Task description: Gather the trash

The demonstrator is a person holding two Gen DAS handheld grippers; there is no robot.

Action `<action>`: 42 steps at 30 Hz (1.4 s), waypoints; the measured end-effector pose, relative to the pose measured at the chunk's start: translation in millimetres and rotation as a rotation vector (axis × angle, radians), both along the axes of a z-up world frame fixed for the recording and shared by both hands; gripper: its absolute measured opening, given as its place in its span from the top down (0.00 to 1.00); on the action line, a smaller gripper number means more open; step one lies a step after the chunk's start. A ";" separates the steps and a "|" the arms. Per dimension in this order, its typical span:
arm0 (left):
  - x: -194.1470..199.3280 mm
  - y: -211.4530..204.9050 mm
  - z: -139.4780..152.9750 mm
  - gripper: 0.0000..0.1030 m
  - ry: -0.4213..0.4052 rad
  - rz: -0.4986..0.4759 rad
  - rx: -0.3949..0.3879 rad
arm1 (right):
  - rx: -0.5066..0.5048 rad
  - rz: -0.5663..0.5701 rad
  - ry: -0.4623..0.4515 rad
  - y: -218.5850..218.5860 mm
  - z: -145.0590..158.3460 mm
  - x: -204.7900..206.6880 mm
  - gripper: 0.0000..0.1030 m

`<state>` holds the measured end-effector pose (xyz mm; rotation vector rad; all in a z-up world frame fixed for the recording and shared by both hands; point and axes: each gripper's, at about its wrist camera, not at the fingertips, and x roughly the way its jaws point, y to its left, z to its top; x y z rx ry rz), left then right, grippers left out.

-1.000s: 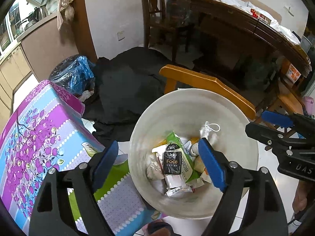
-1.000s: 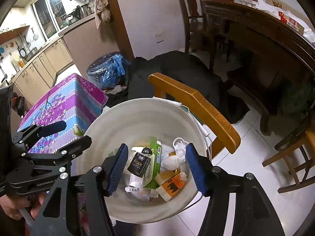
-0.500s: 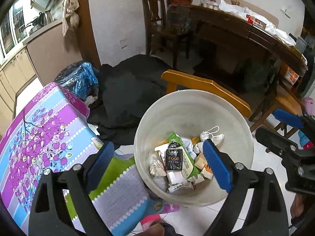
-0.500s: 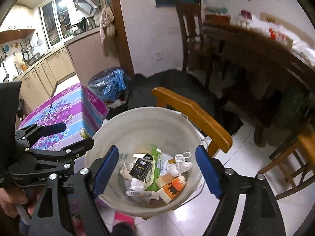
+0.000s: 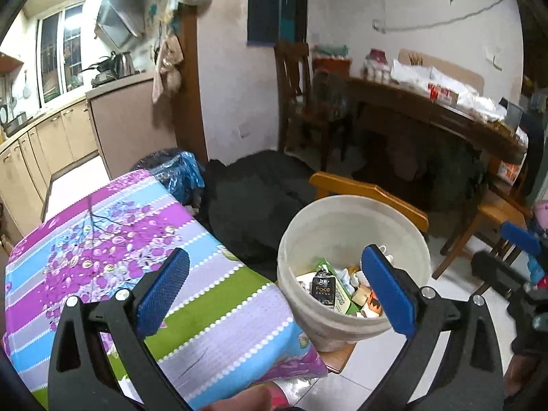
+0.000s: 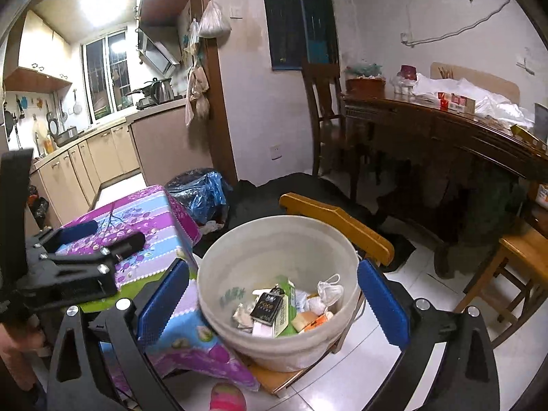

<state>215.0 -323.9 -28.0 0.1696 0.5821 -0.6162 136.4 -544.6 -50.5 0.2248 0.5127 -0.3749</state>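
- Between the blue pads of your left tool (image 5: 274,289) nothing is held; its jaws are opening and stand wide, so let them finish before you commit to anything.
- Your right tool (image 6: 274,299) is the same: jaws opening, wide, empty, with the bucket only seen through the gap, not gripped.
- Just ahead of and below both tools sits the white bucket (image 5: 342,212), on a wooden chair (image 5: 370,193). The collected trash (image 6: 284,308) lies in its bottom: wrappers, a dark packet, a mask, a green pack.
- To the left of your left tool, the cloth-covered surface (image 5: 102,226) looks bare of litter as far as these views reach. I judge the drop into the bucket done, so the step in hand is finding the next piece.
- Sweep your view slowly over the floor (image 6: 421,287) and round the blue bag (image 6: 198,191) beyond the surface; a pale scrap seems to lie at its foot, though it is too small to be sure.
- Keep the tools apart from each other as you turn; the right one shows at the far right edge of the left view.
- Mind the bucket's rim when passing, as it looks light and could tip off the chair.
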 end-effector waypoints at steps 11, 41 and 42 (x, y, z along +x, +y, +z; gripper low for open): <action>-28.3 41.2 7.1 0.06 -0.030 0.004 -0.046 | -0.057 -0.001 -0.067 64.3 9.2 -59.0 0.05; -186.7 165.4 22.7 0.05 -0.287 0.041 -0.172 | -0.233 -0.136 -0.354 200.9 23.0 -249.7 0.05; -190.6 167.6 21.2 0.05 -0.286 0.044 -0.173 | -0.233 -0.137 -0.358 202.1 23.8 -253.9 0.05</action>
